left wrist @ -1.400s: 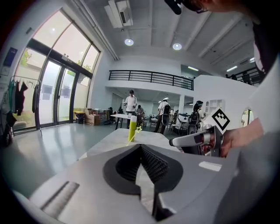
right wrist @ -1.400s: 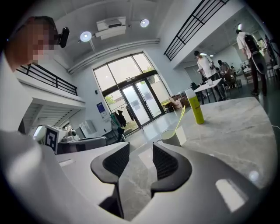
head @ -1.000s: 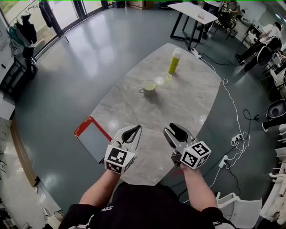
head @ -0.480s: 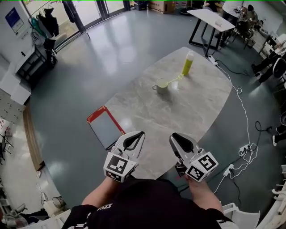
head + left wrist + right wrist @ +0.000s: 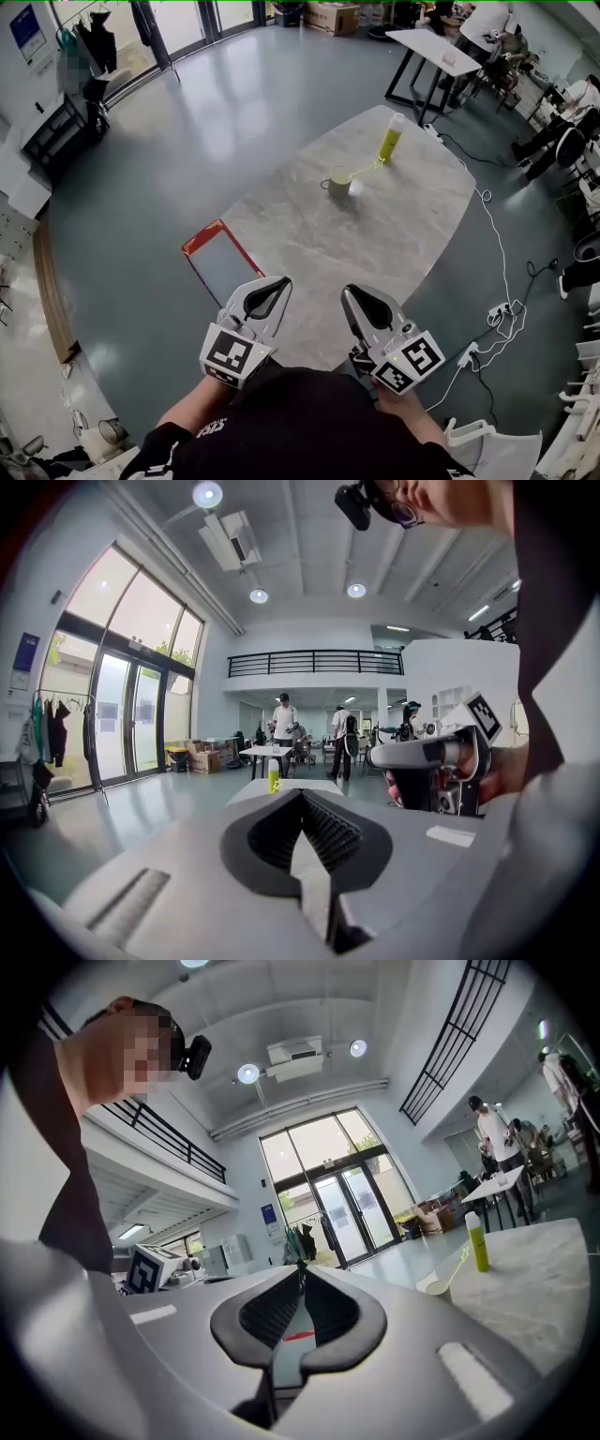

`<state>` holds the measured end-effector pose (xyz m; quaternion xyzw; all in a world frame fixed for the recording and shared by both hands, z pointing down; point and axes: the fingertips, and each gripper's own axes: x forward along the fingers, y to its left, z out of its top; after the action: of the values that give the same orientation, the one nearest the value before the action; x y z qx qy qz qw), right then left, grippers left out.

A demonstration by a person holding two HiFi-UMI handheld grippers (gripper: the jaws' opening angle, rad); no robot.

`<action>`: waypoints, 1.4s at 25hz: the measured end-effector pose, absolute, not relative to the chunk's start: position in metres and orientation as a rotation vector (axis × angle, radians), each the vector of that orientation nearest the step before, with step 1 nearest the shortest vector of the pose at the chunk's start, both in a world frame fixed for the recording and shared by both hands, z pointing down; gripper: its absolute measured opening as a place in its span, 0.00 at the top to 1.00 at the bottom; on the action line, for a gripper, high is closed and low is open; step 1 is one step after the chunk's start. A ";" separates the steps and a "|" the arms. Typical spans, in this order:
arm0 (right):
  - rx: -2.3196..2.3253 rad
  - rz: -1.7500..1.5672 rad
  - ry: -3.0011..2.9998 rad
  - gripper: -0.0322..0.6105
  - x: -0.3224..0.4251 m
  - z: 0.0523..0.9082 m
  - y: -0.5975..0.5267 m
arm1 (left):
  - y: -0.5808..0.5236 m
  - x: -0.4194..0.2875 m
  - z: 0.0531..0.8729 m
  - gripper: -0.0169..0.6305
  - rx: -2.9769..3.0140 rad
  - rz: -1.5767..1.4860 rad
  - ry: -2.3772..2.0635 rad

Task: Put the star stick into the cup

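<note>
A pale cup [image 5: 338,182] stands near the far end of the grey marble table [image 5: 309,244]. The thin yellow-green star stick [image 5: 364,170] slants up out of the cup towards a yellow-green bottle [image 5: 390,139]; its star [image 5: 463,1252] shows above the cup [image 5: 437,1285] in the right gripper view. Both grippers hover over the table's near edge, far from the cup. My left gripper [image 5: 281,282] [image 5: 302,794] is shut and empty. My right gripper [image 5: 349,292] [image 5: 302,1267] is closing, its tips touching, with nothing between them.
A red-edged flat board [image 5: 217,267] lies on the floor left of the table. White cables and a power strip [image 5: 497,292] trail on the floor at the right. Another table [image 5: 433,47] and seated people are at the back right.
The right gripper's jaws have come together. Both grippers have dropped slightly lower in the head view, which has also shifted a little.
</note>
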<state>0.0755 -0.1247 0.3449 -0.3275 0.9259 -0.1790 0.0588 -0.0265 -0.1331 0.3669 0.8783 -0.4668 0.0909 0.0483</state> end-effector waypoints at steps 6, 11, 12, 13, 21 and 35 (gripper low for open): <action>-1.028 -0.487 2.819 0.93 0.067 0.338 -0.114 | -0.123 -0.034 0.357 0.97 2.691 0.229 -1.399; -1.022 -0.486 2.810 0.93 0.063 0.336 -0.111 | -0.123 -0.034 0.347 0.97 2.709 0.186 -1.385; -1.012 -0.497 2.801 0.93 0.063 0.335 -0.111 | -0.123 -0.034 0.346 0.97 2.710 0.184 -1.385; -1.006 -0.503 2.792 0.93 0.064 0.334 -0.112 | -0.123 -0.035 0.345 0.97 2.710 0.184 -1.386; -1.067 -0.421 2.820 0.93 0.074 0.333 -0.119 | -0.129 -0.043 0.346 0.97 2.687 0.181 -1.409; -1.051 -0.470 2.809 0.93 0.075 0.340 -0.122 | -0.135 -0.047 0.354 0.97 2.668 0.174 -1.385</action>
<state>0.0745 -0.1215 0.3398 -0.3458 0.9240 -0.1545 0.0528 -0.0469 -0.1349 0.3538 0.8842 -0.4589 0.0578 0.0652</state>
